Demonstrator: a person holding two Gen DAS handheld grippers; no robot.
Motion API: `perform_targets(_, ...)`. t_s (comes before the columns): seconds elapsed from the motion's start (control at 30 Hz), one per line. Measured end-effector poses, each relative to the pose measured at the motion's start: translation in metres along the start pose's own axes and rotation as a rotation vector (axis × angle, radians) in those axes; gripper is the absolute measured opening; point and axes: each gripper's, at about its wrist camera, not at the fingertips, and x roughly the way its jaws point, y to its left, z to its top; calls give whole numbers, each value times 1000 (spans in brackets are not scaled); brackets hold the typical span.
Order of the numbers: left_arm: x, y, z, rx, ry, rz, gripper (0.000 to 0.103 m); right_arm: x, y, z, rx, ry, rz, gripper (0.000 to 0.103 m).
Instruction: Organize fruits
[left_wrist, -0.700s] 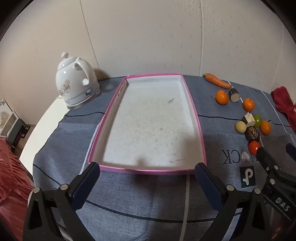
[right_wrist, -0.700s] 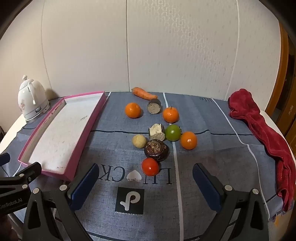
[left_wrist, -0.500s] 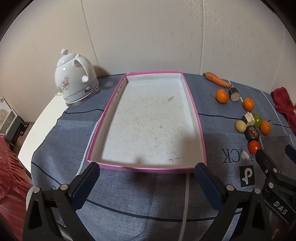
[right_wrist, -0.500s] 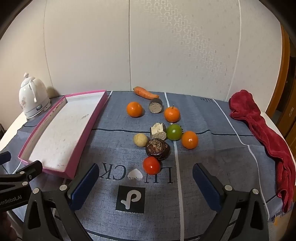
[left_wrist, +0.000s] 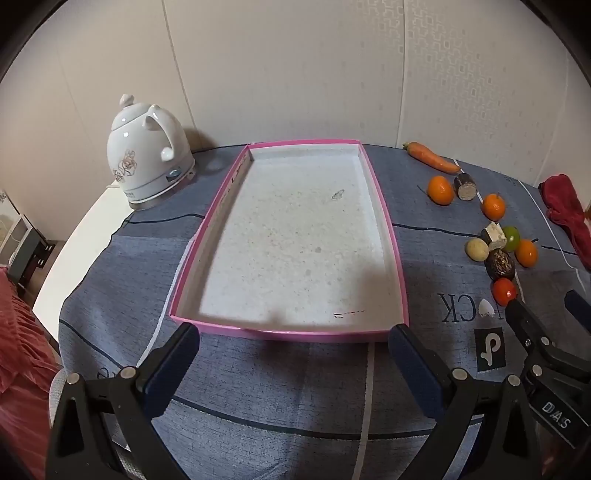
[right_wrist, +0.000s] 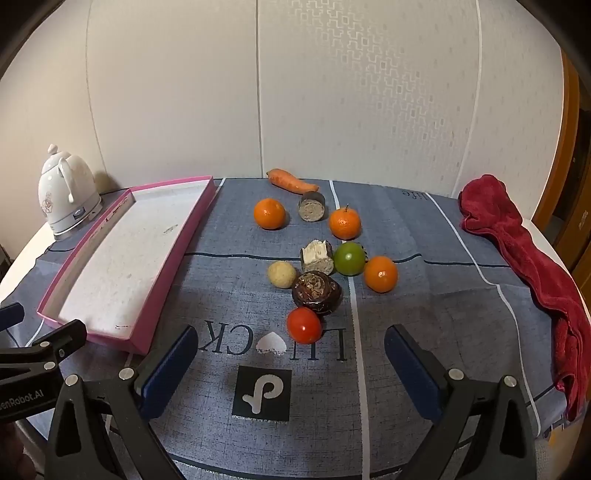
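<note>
A pink-rimmed white tray (left_wrist: 384, 210) (right_wrist: 177, 266) lies on the grey cloth with nothing in it. To its right sits a cluster of fruit: a red tomato (right_wrist: 304, 325) (left_wrist: 504, 290), a dark brown fruit (right_wrist: 316, 292), a pale round one (right_wrist: 282, 274), a green one (right_wrist: 349, 258), three oranges (right_wrist: 381, 274) (right_wrist: 344, 223) (right_wrist: 269, 213), two cut pieces (right_wrist: 317, 256) (right_wrist: 312, 210) and a carrot (right_wrist: 291, 181). My left gripper (left_wrist: 293, 349) stands open just short of the tray's near rim. Open too, my right gripper (right_wrist: 288, 350) hovers just before the tomato, holding nothing.
A white ceramic kettle (left_wrist: 146, 168) (right_wrist: 66, 197) stands at the table's far left. A red towel (right_wrist: 528, 269) drapes over the right edge. A black logo patch (right_wrist: 263, 393) is printed on the cloth between my right fingers. A padded wall (right_wrist: 332, 92) closes off the back.
Both views have tilted a little upward: tray, kettle and fruit sit slightly lower in the frames than before. Neither gripper's jaws have changed, and no object has moved.
</note>
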Motion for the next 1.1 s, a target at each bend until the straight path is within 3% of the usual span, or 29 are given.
perform_targets(1.1, -1, -4, 2, -4, 1, -15, 103, -1, -4, -2, 23, -12, -6, 103)
